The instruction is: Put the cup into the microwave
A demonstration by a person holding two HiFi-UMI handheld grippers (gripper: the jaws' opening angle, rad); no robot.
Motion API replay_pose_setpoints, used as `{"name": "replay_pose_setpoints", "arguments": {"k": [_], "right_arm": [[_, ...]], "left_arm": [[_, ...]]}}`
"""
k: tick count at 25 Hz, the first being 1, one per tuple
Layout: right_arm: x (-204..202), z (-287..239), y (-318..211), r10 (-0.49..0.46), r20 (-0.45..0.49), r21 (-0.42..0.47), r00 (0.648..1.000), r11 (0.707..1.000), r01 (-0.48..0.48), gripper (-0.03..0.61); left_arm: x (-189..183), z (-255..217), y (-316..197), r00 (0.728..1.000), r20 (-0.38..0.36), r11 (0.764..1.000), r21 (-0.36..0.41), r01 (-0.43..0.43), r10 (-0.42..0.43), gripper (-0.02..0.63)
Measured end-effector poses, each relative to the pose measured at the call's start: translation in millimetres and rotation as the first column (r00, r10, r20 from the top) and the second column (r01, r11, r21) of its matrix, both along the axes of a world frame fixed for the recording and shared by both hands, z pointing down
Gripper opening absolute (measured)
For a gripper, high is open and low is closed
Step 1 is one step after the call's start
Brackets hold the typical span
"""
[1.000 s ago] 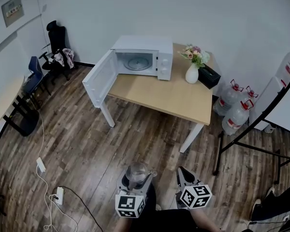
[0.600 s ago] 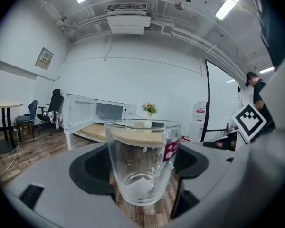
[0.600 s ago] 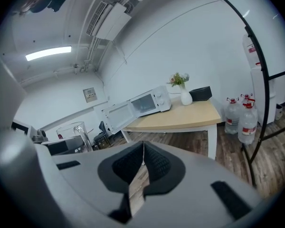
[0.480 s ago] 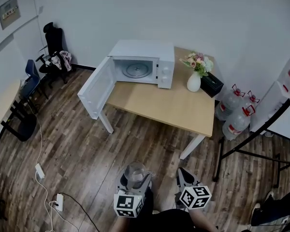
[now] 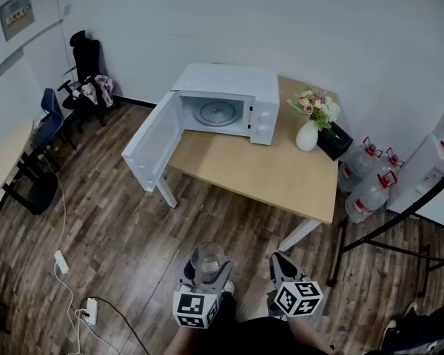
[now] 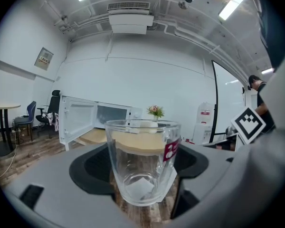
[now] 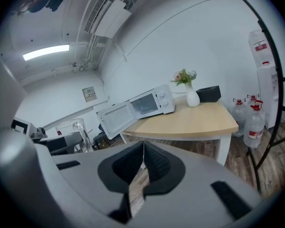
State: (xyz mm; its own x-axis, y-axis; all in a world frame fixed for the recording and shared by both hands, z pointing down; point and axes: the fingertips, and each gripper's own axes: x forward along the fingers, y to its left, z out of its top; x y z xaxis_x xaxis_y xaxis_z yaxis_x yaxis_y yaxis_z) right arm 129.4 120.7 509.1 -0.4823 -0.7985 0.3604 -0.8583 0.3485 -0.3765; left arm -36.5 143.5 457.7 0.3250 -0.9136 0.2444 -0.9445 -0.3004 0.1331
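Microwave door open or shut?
Open: the microwave has its door swung out past the left edge of the table, and the turntable shows inside.

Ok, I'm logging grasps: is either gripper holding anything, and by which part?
The left gripper holds the glass cup upright by its lower sides. The right gripper is shut and empty.

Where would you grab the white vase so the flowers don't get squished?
Probably around the vase at its round white belly, below the flowers, which spread out over the top. Come from the open front side of the table, because the black box sits close beside it on the right. The vase stands upright, so a level grip from the side should suit.
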Motion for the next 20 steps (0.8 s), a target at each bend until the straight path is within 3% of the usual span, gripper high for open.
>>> {"name": "replay_pose_setpoints", "arguments": {"k": [20], "right_arm": [[-38.6, 8.5, -94.1, 0.033, -0.007, -0.015, 0.999, 0.999, -0.033, -0.006]], "left_arm": [[-39.0, 8.5, -103.2, 0.999, 0.003, 0.999, 0.004, -0.042, 0.041, 0.371]]}}
